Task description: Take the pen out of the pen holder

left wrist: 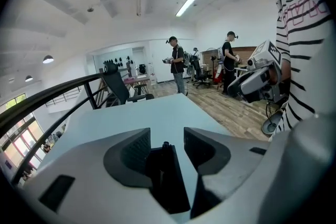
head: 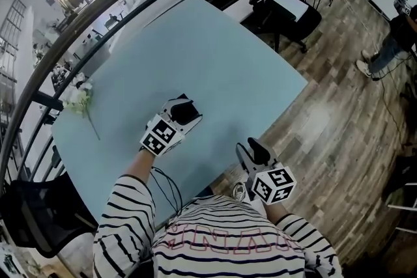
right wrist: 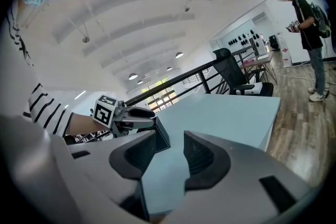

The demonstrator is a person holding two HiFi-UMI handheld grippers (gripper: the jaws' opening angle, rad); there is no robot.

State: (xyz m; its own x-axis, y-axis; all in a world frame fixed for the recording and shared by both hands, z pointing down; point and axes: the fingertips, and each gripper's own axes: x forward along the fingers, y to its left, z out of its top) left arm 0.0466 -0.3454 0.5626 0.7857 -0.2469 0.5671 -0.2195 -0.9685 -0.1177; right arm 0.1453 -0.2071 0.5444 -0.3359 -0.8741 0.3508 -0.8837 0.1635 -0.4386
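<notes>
The black pen holder point(head: 187, 114) stands on the light blue table point(head: 215, 55), near its front edge. My left gripper point(head: 179, 117) reaches over it. In the left gripper view the pen holder point(left wrist: 164, 178) sits between the jaws of my left gripper point(left wrist: 167, 139), with a dark pen tip point(left wrist: 166, 144) poking out of its top. A strip of table shows between the holder and the right-hand jaw. My right gripper point(head: 254, 152) hovers off the table's front corner, open and empty. The right gripper point(right wrist: 170, 147) looks toward the left gripper point(right wrist: 137, 113) and the holder point(right wrist: 160, 137).
A white flower point(head: 79, 99) lies near the table's left edge. A black railing point(head: 98, 10) curves behind the table, with an office chair point(head: 287, 10) at the far right. Wood floor lies to the right, where a person point(head: 394, 42) stands. Other people point(left wrist: 177, 63) stand further off.
</notes>
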